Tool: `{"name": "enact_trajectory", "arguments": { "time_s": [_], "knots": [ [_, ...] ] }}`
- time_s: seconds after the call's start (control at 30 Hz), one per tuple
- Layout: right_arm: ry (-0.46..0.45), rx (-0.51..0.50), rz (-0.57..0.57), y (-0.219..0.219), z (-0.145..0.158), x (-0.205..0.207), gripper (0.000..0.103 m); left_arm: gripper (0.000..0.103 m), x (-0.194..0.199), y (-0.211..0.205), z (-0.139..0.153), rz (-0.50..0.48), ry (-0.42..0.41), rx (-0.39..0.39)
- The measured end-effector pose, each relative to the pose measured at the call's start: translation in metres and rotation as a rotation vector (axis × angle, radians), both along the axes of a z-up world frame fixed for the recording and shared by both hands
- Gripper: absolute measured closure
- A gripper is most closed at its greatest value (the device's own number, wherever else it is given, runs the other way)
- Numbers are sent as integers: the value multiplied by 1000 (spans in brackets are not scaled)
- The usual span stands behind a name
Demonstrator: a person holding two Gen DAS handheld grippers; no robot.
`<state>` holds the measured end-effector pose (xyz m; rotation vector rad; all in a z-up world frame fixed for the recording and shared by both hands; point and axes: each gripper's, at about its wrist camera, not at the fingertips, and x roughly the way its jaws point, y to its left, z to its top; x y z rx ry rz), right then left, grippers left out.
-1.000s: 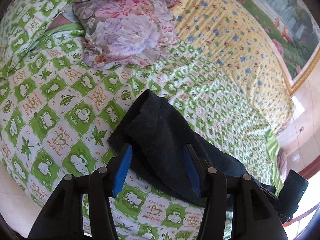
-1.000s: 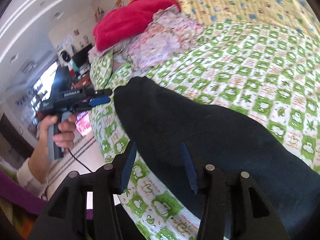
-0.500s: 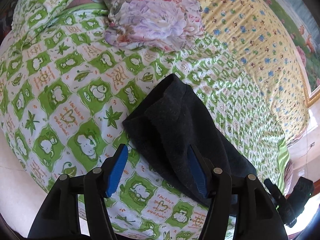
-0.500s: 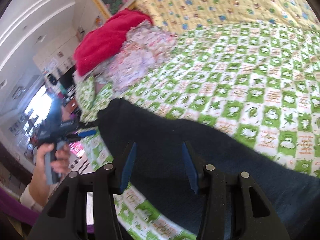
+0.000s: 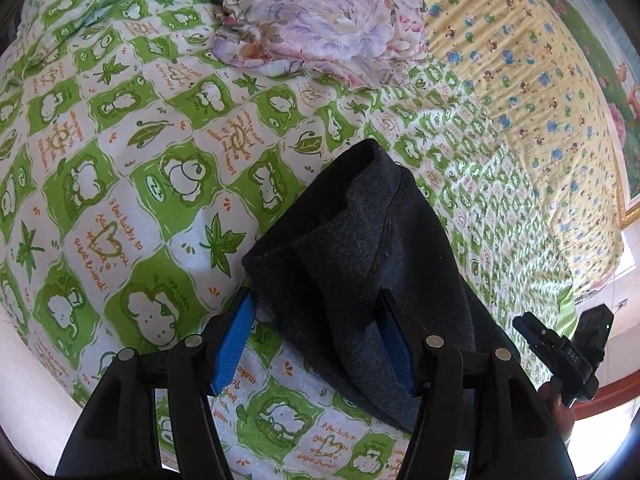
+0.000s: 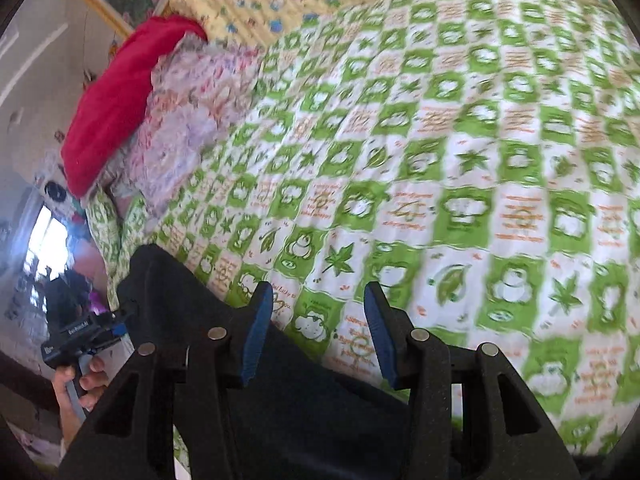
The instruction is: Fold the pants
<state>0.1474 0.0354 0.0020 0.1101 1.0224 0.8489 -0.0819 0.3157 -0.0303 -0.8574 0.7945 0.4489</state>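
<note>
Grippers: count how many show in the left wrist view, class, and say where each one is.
2. The left gripper fills the bottom edge, jaws open over the pants; the right gripper is at the lower right.

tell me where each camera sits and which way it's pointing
Left wrist: sits on the left gripper, looking down along its open blue fingers at the dark pants on the green bedspread; the right gripper shows at the right edge.
Right wrist: sits on the right gripper, facing across the bedspread, fingers open; the person's left hand holding its gripper shows lower left.
Shared: pants, bedspread, floral bedding.
</note>
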Motion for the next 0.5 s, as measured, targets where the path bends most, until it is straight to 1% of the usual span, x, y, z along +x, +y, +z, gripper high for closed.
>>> {"name": "enact_trajectory", "arguments": {
  "time_s": [0.07, 0.1, 0.13, 0.2, 0.3, 0.37, 0.4, 0.43, 0.47, 0.5],
  "knots": [
    [-8, -46, 54, 17, -6, -3, 55, 44, 2, -4, -1, -13, 5, 31],
    [-12, -79, 91, 28, -10, -5, 55, 46, 2, -6, -1, -18, 11, 46],
    [-10, -111, 130, 37, -15, -7, 58, 47, 2, -8, -1, -26, 17, 63],
    [-22, -168, 185, 46, -25, -17, 59, 50, 2, -10, -2, -36, 23, 81],
    [-58, -223, 268, 54, -27, -32, 59, 54, 2, -8, -4, -47, 3, 72],
    [-55, -243, 333, 57, -27, -41, 62, 57, 7, -5, -7, -53, -13, 60],
    [-60, -251, 361, 59, -27, -44, 68, 58, 8, -4, -7, -52, -18, 61],
    [-69, -260, 385, 60, -26, -48, 74, 63, 11, -4, -7, -51, -27, 73],
    [-75, -262, 394, 61, -24, -50, 77, 67, 13, -5, -6, -55, -31, 83],
    [-85, -266, 396, 62, -23, -52, 82, 77, 15, -6, -5, -67, -37, 89]
  ]
}}
